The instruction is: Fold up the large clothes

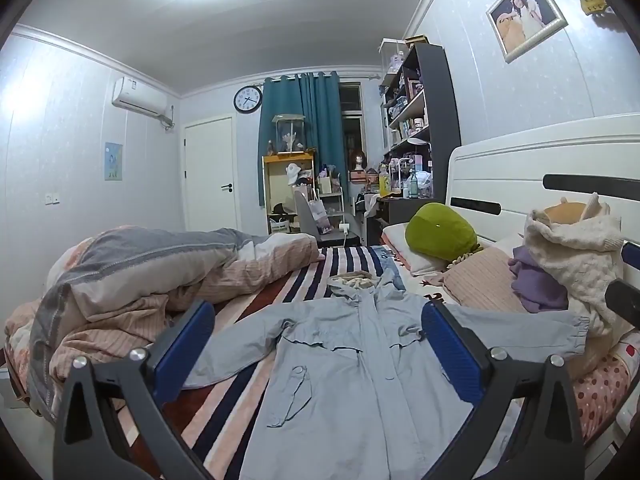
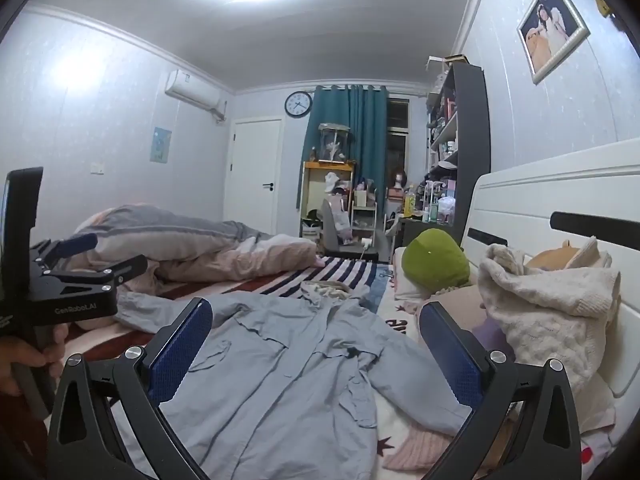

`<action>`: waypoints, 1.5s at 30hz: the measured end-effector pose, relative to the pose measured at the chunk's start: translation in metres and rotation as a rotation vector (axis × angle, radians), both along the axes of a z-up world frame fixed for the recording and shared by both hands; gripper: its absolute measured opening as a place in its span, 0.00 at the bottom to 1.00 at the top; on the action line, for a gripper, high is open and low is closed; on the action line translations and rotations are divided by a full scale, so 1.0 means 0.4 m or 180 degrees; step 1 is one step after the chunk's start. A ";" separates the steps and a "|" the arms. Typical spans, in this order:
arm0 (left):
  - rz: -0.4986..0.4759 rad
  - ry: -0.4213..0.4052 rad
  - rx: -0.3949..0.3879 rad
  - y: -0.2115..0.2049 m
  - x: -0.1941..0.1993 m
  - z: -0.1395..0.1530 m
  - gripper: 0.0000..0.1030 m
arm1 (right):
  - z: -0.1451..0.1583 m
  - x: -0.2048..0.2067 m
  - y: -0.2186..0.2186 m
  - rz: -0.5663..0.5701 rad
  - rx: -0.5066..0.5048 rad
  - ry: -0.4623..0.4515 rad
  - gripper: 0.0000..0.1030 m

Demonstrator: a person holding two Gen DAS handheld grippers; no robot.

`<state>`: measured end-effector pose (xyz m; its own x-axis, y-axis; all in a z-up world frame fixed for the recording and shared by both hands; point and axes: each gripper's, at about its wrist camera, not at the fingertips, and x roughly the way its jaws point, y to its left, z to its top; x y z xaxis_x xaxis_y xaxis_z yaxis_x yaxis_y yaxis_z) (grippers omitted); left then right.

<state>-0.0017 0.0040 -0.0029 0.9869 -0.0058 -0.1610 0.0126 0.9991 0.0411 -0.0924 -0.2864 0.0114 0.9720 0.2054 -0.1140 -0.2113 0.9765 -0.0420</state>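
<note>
With the pale blue jacket spread flat, front up, on the striped bed, I judge I'm still at the start, left gripper and right gripper jaws fully apart and empty above it, so next I'd pinch a sleeve.

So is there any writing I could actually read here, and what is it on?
"GenRobot.AI": on the body of the left hand-held gripper, right wrist view.
Wall clock: numerals too small to read.
Bedsheet: printed letters, only partly visible, unreadable.
Air conditioner: label too blurred.
</note>
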 end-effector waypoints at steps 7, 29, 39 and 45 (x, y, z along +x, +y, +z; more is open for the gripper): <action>-0.0001 0.0021 0.0017 -0.012 0.007 0.000 0.99 | -0.007 0.015 0.007 -0.0030 -0.0013 0.0056 1.00; 0.0066 0.0015 0.0011 -0.009 0.020 -0.003 0.99 | -0.019 0.036 0.020 -0.0053 0.0036 0.0137 1.00; 0.0033 0.0022 0.0007 -0.010 0.016 -0.004 0.99 | -0.020 0.035 0.030 -0.0041 0.0034 0.0136 1.00; 0.0039 0.0035 0.0002 -0.007 0.016 -0.004 0.99 | -0.022 0.036 0.033 -0.0037 0.0053 0.0166 1.00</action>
